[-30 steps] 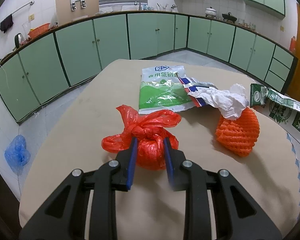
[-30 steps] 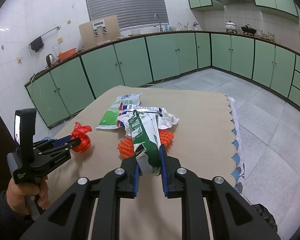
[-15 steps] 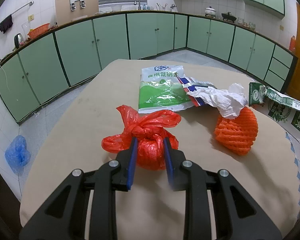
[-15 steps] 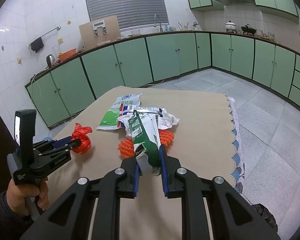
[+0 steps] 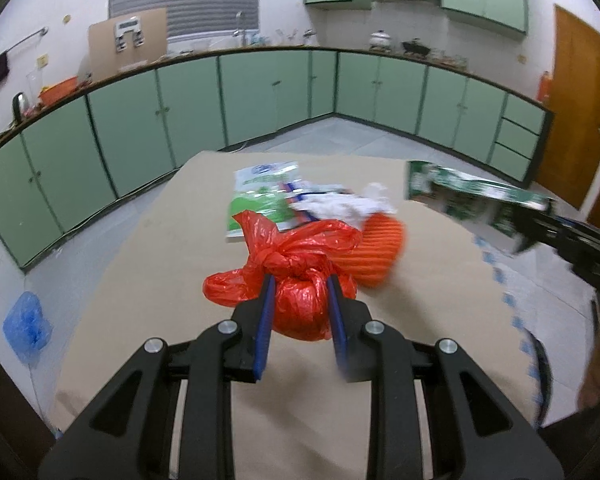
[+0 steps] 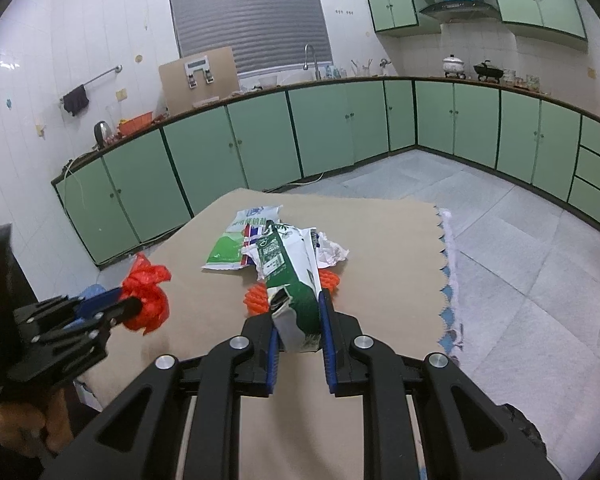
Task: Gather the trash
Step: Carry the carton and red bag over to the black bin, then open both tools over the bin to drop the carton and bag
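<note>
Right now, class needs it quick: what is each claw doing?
Left claw: closed on the knotted red plastic bag.
Right claw: closed on the flattened green carton.

blurred: salt bag (image 5: 260,196), tissue (image 5: 352,206) | print perhaps unreadable
</note>
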Available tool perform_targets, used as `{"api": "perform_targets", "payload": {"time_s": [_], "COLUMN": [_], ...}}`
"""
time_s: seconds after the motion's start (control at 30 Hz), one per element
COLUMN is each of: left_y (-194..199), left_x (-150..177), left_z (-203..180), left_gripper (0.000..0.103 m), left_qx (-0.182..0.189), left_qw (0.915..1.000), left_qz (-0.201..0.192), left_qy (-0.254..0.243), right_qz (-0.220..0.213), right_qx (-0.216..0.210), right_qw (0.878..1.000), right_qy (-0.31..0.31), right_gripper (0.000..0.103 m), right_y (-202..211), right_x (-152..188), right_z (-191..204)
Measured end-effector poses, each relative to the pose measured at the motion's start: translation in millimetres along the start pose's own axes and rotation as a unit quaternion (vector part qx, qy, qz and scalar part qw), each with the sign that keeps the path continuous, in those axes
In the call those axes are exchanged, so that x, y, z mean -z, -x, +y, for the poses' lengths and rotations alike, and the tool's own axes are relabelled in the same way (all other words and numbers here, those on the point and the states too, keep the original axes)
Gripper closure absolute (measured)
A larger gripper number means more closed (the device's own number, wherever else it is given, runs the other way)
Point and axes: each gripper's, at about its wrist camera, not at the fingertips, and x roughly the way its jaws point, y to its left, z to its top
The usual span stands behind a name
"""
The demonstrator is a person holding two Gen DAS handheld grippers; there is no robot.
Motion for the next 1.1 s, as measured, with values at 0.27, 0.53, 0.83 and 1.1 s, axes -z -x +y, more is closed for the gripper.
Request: {"api": "perform_targets", "payload": {"time_s": [0.27,0.53,0.83,1.1], "left_y": [58.9,69.2,23.3,-42.5], "left_x": [4.8,28.2,86.9,123.5], "left_z": [-66.1,-156.4,-278.3,-327.0], "left_gripper": [0.079,0.079,0.079,0.078], "left_qx": [0.058,0.134,0.223,0.237], "left_qw": [0.9969,0.9860,0.9548,0.9370], "left_qz": [-0.028,-0.014,0.065,0.140], "left_qy": [-0.045,-0.099,-0.186,-0.216], "right_qz": [-0.014,0.013,0.064,0.108], "right_qx": [0.042,0.119,0.197,0.201], "right_qw": [0.999,0.990,0.963,0.947], "right_qy": [-0.019,-0.073,-0.175,-0.226], "right_gripper": [0.085,0.085,0.085,0.085], "right_y": [66.9,131.5,174.6,155.0], "right_x": [21.4,81.4,166.5,208.4], "right_z": [-25.6,-87.4,-169.5,-211.3]}}
